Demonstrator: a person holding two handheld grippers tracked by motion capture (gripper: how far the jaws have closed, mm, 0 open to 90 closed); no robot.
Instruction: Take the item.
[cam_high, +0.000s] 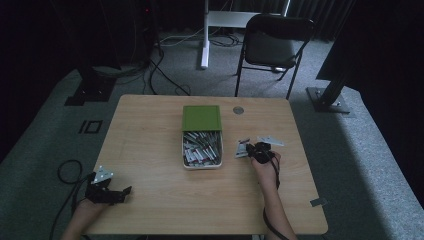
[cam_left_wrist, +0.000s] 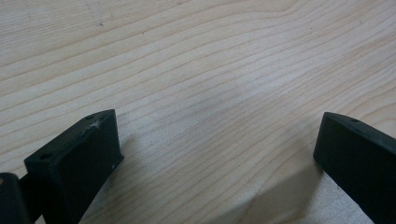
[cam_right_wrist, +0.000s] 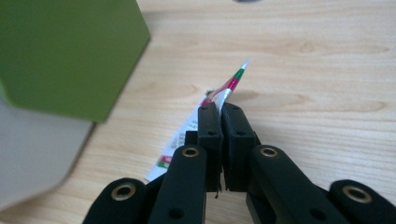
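Pinching a thin glossy sachet, the right gripper nears grained wood.

Small dark print is showing on the white sachet at the centre of the right gripper view, but it is staying too blurred to read.

Dim lab or studio: wooden table, folding chair, floor cables, dark curtains.
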